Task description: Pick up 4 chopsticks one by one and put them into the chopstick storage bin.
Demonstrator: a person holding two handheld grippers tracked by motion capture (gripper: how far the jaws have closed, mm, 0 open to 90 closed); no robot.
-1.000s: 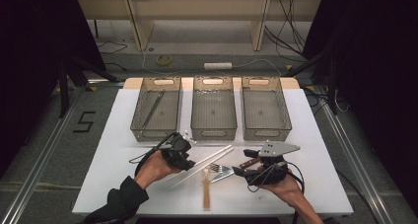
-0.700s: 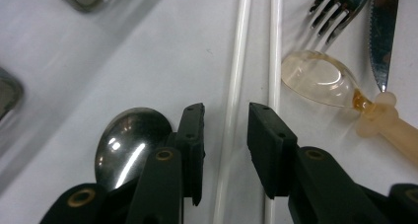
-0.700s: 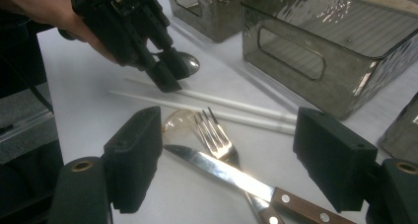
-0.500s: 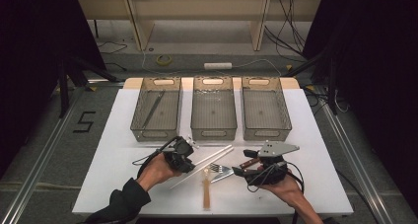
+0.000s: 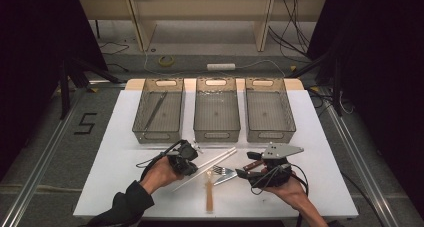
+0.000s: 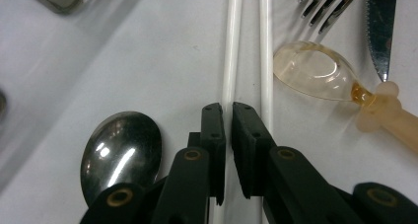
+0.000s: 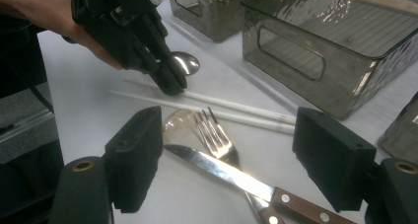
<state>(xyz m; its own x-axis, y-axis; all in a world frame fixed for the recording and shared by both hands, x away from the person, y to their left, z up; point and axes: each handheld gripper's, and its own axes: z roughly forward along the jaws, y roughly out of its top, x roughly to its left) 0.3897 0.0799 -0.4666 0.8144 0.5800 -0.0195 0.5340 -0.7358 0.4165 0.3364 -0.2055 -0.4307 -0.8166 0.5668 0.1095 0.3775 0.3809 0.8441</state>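
Change: the left gripper (image 5: 192, 157) has just been closing its jaws on a white chopstick (image 5: 215, 163).
High view: both hands low over the desk (image 5: 120, 152); right gripper (image 5: 245, 173) beside the knife (image 5: 252, 164).
Left gripper view: jaws nearly together, chopstick (image 6: 230, 51) pinched between them; its twin just right, a spoon (image 6: 121, 152) left.
Right gripper view: own jaws wide, holding nothing; fork (image 7: 217, 132) between them.
Meaning: likely ready to lift.
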